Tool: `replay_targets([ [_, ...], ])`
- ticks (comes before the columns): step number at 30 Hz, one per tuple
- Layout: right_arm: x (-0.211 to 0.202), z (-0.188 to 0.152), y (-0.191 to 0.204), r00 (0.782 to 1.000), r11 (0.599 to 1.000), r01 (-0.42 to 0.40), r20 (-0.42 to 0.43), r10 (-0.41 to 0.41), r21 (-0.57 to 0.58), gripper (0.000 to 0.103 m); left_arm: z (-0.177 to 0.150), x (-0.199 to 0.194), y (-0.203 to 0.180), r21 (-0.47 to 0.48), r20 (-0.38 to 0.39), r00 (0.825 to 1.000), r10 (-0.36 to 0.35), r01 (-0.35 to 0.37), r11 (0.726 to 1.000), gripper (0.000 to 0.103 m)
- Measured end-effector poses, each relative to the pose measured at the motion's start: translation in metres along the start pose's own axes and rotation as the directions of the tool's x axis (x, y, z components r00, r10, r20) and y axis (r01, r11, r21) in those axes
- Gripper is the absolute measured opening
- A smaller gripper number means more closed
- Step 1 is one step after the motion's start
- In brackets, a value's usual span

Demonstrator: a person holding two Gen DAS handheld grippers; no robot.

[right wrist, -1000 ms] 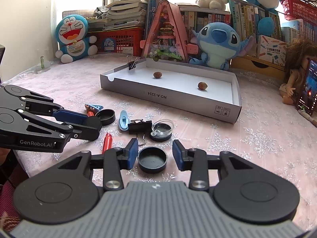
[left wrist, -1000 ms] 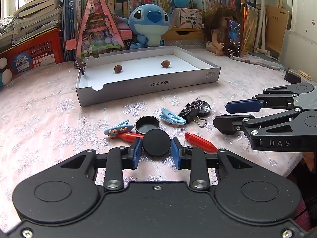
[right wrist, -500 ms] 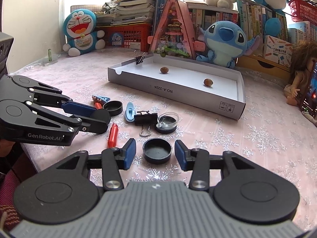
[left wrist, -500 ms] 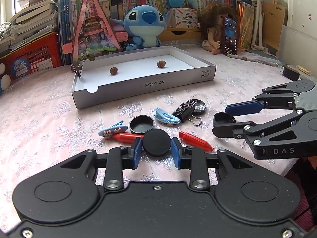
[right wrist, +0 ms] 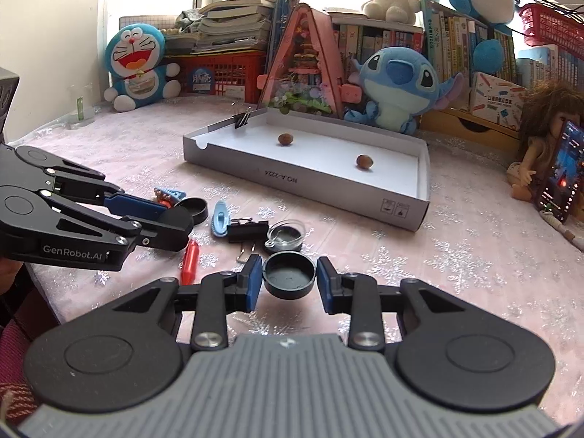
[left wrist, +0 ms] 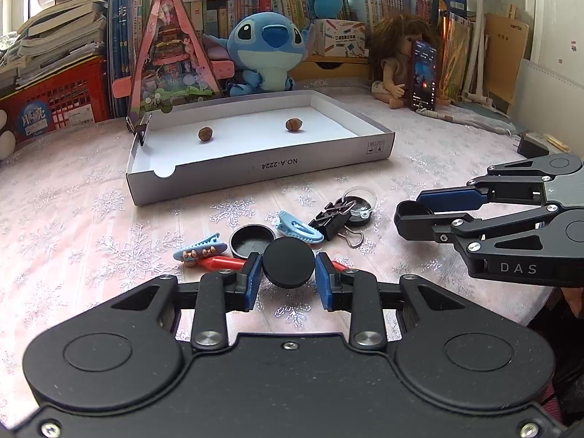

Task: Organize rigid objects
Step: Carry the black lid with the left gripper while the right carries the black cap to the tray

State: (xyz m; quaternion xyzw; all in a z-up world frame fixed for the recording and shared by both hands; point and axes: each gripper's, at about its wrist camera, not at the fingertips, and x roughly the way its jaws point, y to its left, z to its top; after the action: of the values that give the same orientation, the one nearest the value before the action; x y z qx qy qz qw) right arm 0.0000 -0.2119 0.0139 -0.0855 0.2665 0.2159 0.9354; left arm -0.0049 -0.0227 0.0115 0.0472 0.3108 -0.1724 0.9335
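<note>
red marker [left wrist: 341, 265] mostly hidden behind black cap [left wrist: 289, 268], phone [right wrist: 558, 171] cut by right edge

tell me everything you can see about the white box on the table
The white box is a shallow, open cardboard tray, grey-white outside and white inside, lying flat on the snowflake tablecloth beyond the scattered small items. Its near wall bears the print NO.A-2224, upside down, and a half-round notch at the left end. A black binder clip grips its far left corner. Two brown nuts lie apart inside. Neither set of tongs touches it.
</note>
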Motion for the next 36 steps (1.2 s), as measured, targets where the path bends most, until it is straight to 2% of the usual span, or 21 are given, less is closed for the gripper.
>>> replay_targets([
  [15, -0.001, 0.032, -0.020, 0.996, 0.997, 0.066, 0.053, -0.068, 0.037, 0.038, 0.030, -0.003, 0.014, -0.037, 0.046, 0.999, 0.028, -0.026, 0.999, 0.030],
  [25, 0.011, 0.041, -0.028, 0.996, 0.994, 0.075, 0.048, -0.079, 0.084, 0.038, 0.047, 0.005, 0.027, -0.068, 0.056, 0.997, 0.057, -0.053, 0.996, 0.030],
  [36, 0.037, 0.067, -0.044, 0.994, 0.987, 0.091, 0.045, -0.098, 0.132, 0.038, 0.073, 0.026, 0.047, -0.121, 0.068, 0.992, 0.107, -0.098, 0.988, 0.030],
])
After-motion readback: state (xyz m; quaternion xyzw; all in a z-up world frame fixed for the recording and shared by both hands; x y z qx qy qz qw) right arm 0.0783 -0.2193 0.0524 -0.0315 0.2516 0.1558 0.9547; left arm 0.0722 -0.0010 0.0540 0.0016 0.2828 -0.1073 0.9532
